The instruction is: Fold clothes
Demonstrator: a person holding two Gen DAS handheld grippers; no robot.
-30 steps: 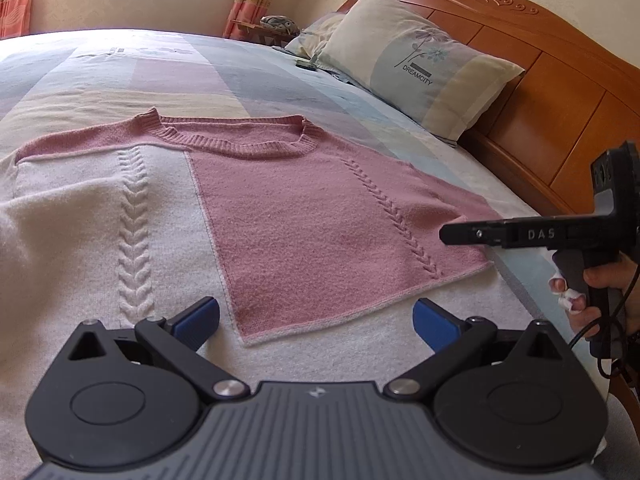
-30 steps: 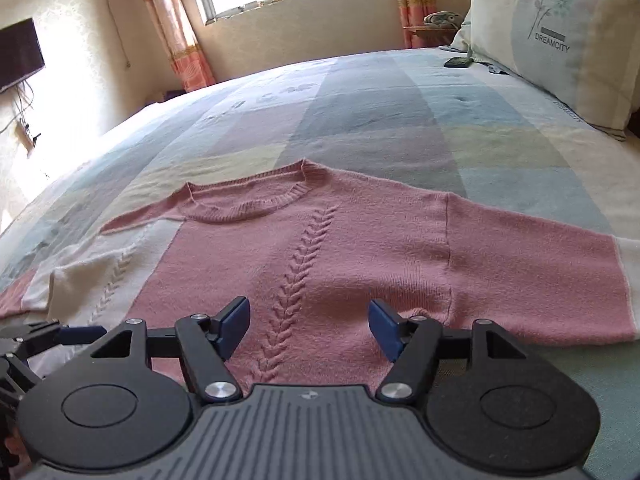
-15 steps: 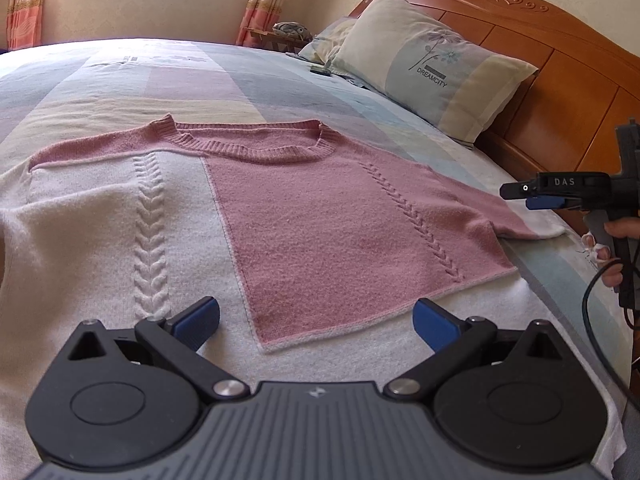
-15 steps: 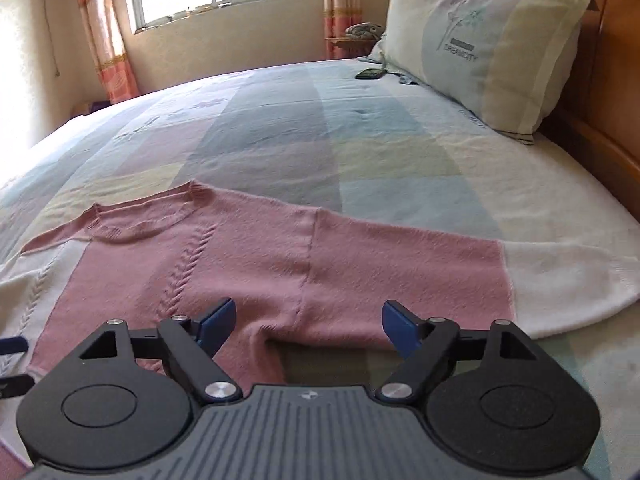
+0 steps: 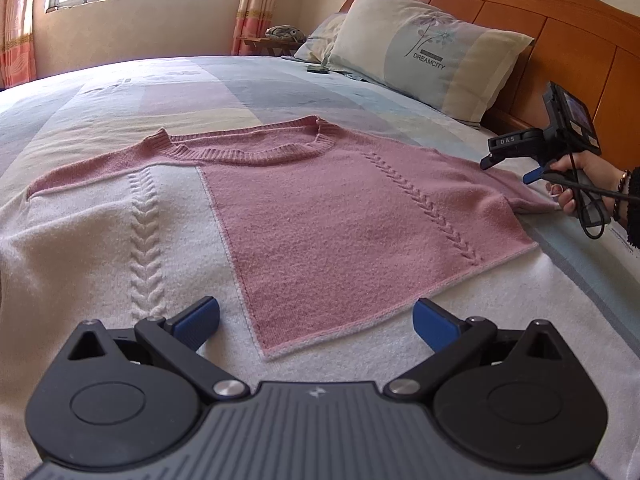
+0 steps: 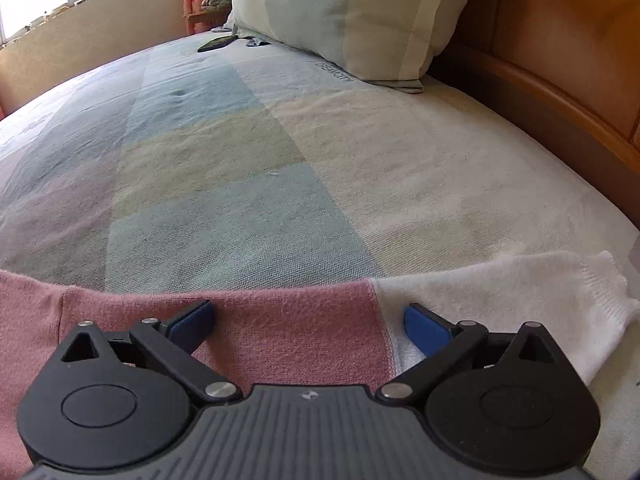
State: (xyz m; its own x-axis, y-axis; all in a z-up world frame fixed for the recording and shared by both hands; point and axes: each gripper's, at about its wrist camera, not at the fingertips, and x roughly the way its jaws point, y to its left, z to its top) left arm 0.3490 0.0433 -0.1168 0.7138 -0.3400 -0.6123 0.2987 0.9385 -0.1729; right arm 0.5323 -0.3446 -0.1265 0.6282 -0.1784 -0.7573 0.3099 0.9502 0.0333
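Since a second ago the right tongs [image 6: 308, 322] have swung off the sweater's [image 5: 340, 216] body and out along its sleeve [image 6: 496, 300]. They now hover spread apart right over the sleeve, which runs crosswise beneath them, white cuff to the right. The left tongs [image 5: 316, 320], also apart, hang over the hem. Beyond, the sweater lies flat on the bed [image 6: 280, 160].

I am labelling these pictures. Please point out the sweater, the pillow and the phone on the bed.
sweater [image 5: 340, 224]: left wrist view, on the pink front panel.
pillow [image 5: 424, 54]: left wrist view, on the printed face, by the lettering.
phone [image 6: 216, 43]: right wrist view, on its dark flat face.
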